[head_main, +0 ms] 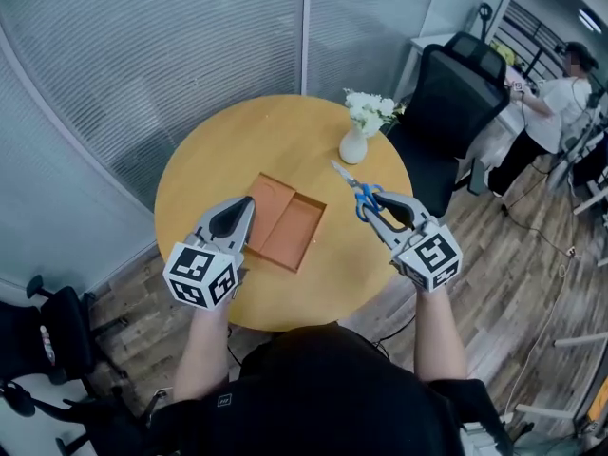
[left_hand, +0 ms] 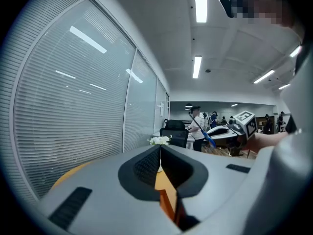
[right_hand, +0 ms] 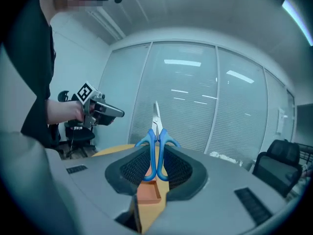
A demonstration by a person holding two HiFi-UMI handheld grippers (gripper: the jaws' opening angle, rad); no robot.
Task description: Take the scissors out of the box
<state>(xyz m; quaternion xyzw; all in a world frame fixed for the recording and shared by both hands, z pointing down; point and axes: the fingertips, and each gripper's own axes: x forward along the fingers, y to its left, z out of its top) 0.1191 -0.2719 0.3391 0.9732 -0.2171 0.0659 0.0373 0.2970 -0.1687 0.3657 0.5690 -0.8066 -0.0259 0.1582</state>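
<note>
- The person's two forearms reach out from a black top at the bottom of the head view, one gripper in each hand.
- The left gripper [head_main: 245, 207] hangs over the near left part of the table. Its jaws are pressed together at the tips with nothing between them. In the head view it overlaps the near left corner of the box; whether it touches the box cannot be told.
- The right gripper [head_main: 378, 199] is clenched on the blue plastic handles of the steel-bladed scissors [head_main: 353, 188]. The handle loops sit squeezed between the ribbed black pads.
- The scissors are out of the box, held in the air over the right side of the table. Their closed blades point away from the person.
- The shallow orange-brown rectangular box [head_main: 285, 221] lies flat near the table's middle, between the two grippers, and shows two sections side by side.
- The round light-wood table [head_main: 247, 150] carries the box and the vase.
- A small white vase [head_main: 352, 146] with white flowers [head_main: 370, 110] stands at the far right edge, just beyond the blade tips and close to their line.
- A black office chair [head_main: 451, 103] stands behind the vase, tight to the table's edge.
- A glass wall with grey blinds [head_main: 142, 55] curves round the far and left sides.
- Further off on the right, a person in a white top [head_main: 556, 112] stands on the wood-plank floor [head_main: 513, 283].
</note>
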